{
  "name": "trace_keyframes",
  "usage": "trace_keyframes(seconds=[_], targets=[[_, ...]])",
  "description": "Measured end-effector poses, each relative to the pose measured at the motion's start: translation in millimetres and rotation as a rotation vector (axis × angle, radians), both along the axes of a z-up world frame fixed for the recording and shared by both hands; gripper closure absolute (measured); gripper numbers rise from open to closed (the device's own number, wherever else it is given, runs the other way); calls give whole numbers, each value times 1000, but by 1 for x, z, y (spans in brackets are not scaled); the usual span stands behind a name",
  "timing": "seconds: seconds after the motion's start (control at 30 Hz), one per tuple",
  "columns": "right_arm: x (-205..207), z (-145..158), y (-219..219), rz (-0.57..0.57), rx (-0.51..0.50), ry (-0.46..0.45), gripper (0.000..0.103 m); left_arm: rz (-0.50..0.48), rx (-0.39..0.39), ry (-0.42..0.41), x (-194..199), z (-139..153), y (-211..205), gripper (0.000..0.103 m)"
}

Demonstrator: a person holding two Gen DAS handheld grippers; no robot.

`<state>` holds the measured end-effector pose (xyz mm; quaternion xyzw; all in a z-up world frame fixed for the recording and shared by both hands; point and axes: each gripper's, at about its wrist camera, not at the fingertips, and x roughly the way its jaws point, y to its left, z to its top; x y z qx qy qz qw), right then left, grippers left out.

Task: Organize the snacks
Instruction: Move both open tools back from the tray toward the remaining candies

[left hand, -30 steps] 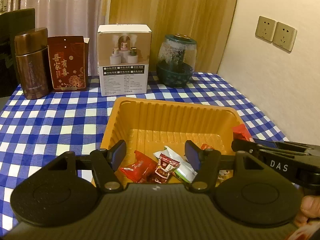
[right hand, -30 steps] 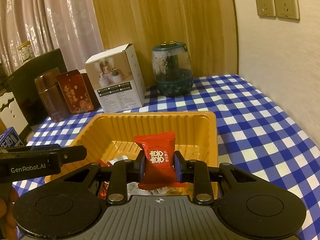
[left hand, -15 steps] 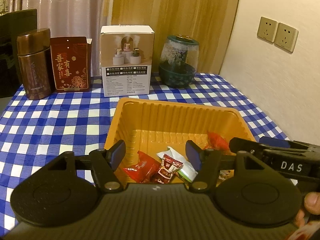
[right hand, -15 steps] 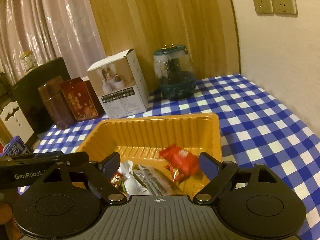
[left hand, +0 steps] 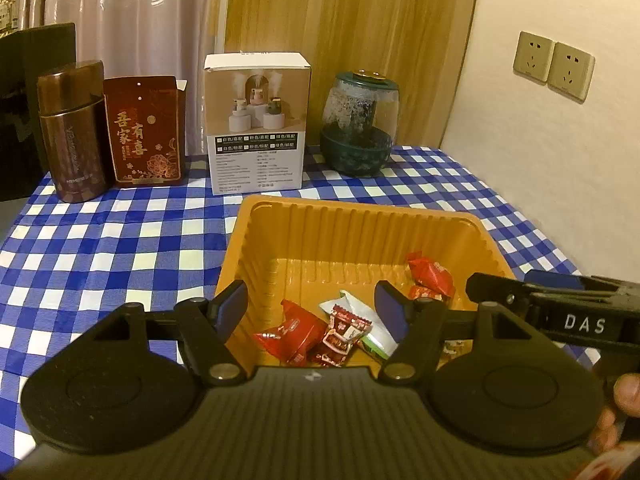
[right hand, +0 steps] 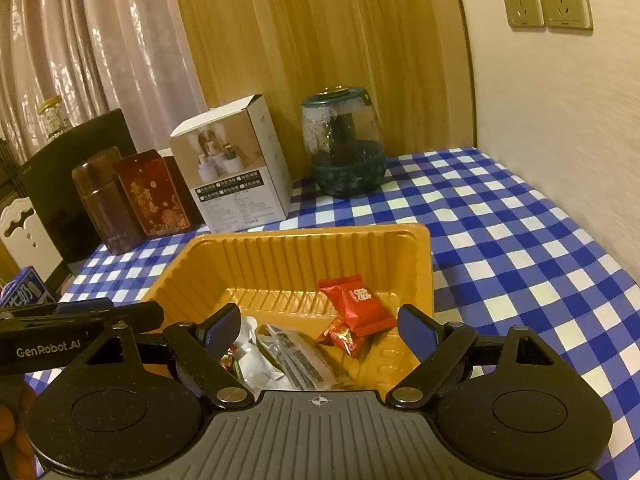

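Here both grippers hang over the near edge of the orange tray, which rests on the blue-checked tablecloth. The right gripper stands with its jaws wide apart and nothing between them; the red snack packet lies on the tray floor toward the right wall, free of either pad. The left gripper has its jaws opening, also around empty air, above a cluster of small wrapped sweets at the tray's near end. The two tools sit close together, and the right one's arm crosses the left view just beside the left gripper's right finger: a careless withdrawal could knock them together. The tray looks light and thin-walled, so a finger catching its rim would likely tilt it and spill the sweets. A low descent could also crush the soft wrappers.
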<state>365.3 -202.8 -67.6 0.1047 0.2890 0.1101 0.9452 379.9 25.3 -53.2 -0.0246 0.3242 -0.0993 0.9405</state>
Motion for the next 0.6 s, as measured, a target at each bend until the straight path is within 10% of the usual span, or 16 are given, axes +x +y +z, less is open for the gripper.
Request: trace_keyframes(seconds=[0.6], targets=[[-54,20,-8,-15,11,-78,18,74,66,-45,-63,7,37,13]])
